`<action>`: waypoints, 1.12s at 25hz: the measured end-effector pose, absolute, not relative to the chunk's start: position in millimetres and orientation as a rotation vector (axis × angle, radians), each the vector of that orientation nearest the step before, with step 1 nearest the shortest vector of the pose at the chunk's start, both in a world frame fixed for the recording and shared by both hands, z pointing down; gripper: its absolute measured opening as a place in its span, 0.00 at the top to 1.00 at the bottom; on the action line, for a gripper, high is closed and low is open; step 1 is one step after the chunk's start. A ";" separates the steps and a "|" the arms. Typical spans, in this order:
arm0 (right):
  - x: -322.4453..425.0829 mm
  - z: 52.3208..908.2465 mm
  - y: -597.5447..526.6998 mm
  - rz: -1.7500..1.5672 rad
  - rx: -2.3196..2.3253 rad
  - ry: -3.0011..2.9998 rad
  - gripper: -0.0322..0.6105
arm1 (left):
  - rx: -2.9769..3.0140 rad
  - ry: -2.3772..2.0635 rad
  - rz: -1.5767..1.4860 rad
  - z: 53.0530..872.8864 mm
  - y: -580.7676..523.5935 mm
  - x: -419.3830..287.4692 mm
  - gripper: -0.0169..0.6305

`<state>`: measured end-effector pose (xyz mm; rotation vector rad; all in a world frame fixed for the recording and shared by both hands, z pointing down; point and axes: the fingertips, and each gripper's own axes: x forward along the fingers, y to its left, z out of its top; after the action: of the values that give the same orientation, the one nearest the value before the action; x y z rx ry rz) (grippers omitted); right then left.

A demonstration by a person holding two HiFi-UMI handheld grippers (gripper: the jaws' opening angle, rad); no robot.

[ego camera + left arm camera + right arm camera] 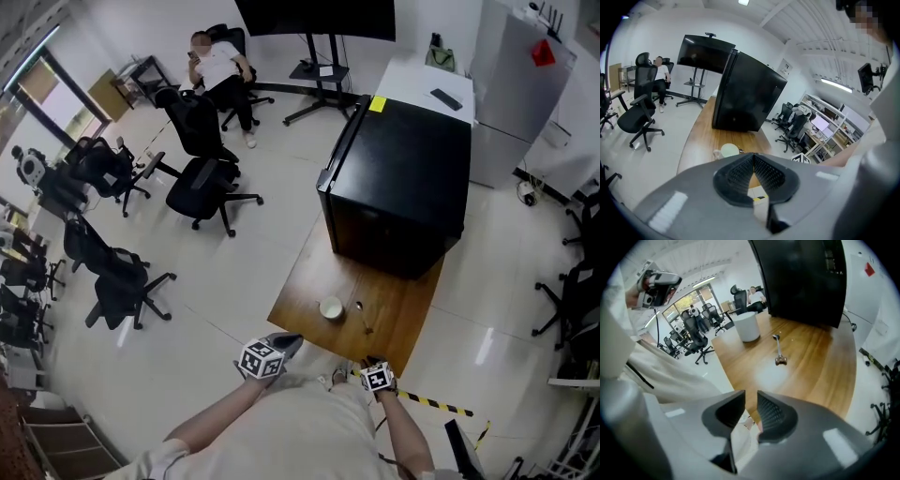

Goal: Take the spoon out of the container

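Note:
A white round container point(331, 307) stands on the wooden table point(309, 281) near its front edge. A metal spoon point(363, 316) lies flat on the wood just right of it, outside the container. In the right gripper view the spoon point(778, 350) lies ahead with the container point(747, 326) beyond it to the left. My right gripper point(751, 398) is open by a narrow gap, with nothing between its fingers, and hangs back from the table edge point(373, 367). My left gripper point(753, 157) is shut and empty, short of the container point(730, 150), at the near edge point(286, 345).
A big black box point(398, 183) fills the far half of the table. Office chairs point(202, 183) stand on the floor to the left, where a person point(220, 70) sits farther back. Yellow-black tape point(436, 404) marks the floor at the right.

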<state>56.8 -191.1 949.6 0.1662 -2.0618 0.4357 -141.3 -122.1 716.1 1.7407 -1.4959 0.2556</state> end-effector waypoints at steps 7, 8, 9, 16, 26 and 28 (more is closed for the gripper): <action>81.9 929.9 -195.2 0.502 0.398 -2.063 0.82 | 1.834 -1.485 0.214 699.2 -99.6 -150.4 0.97; 85.6 927.0 -190.0 0.526 0.432 -2.057 0.81 | 1.849 -1.486 0.204 695.6 -91.8 -152.3 0.97; 85.9 923.8 -181.3 0.556 0.459 -2.055 0.81 | 1.861 -1.491 0.196 692.3 -80.6 -155.8 0.97; 46.9 889.2 -126.5 0.687 0.666 -2.146 0.81 | 1.924 -1.546 0.126 679.5 12.0 -196.4 0.97; 72.3 843.8 4.7 0.857 0.848 -2.231 0.80 | 1.849 -1.507 0.019 718.0 151.1 -203.0 0.97; 89.1 835.6 14.7 0.860 0.872 -2.239 0.80 | 1.878 -1.516 0.014 709.1 158.1 -195.8 0.97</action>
<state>89.1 14.7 835.6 0.8719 -2.2389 0.8604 -195.8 158.1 709.1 1.8785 -1.5156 0.0136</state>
